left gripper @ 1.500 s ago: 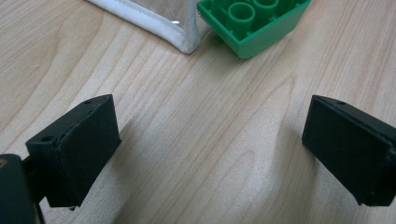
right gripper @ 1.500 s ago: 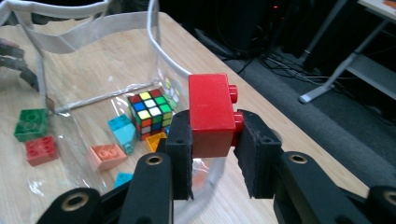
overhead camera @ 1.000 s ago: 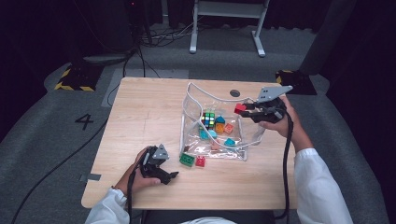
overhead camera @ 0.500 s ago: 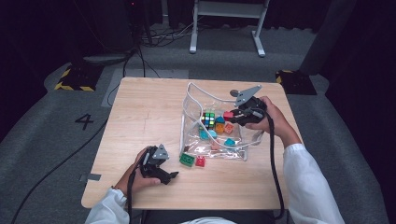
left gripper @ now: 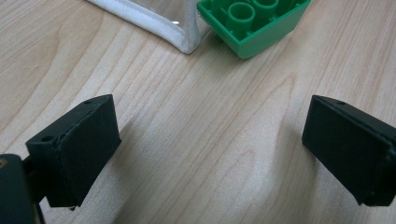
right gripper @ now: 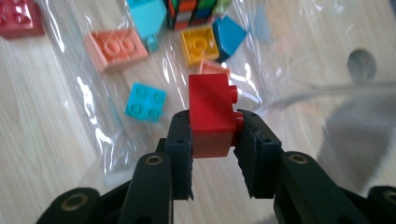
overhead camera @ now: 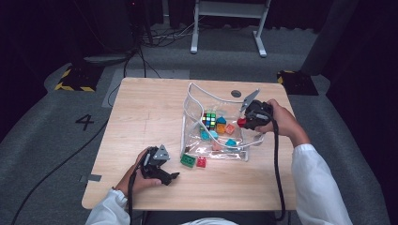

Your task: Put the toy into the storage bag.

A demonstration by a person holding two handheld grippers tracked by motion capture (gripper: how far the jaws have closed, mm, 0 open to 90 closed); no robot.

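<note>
1. Holding the red brick [right gripper: 211, 116] clamped in your right gripper [overhead camera: 245, 123], you have it over the clear pouch [overhead camera: 196, 101] near the table's [overhead camera: 141, 112] far right corner — loading looks to be the step.
2. Next, lower into the mouth, then release.
3. Your left gripper [left gripper: 208, 154] rests near the front edge, jaws apart — the green brick [left gripper: 252, 21] just ahead.

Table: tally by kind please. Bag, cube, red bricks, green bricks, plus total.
Clear bag: 1
Puzzle cube: 1
Red bricks: 2, one in the right gripper, one on the table
Green brick: 1
Total: 5
</note>
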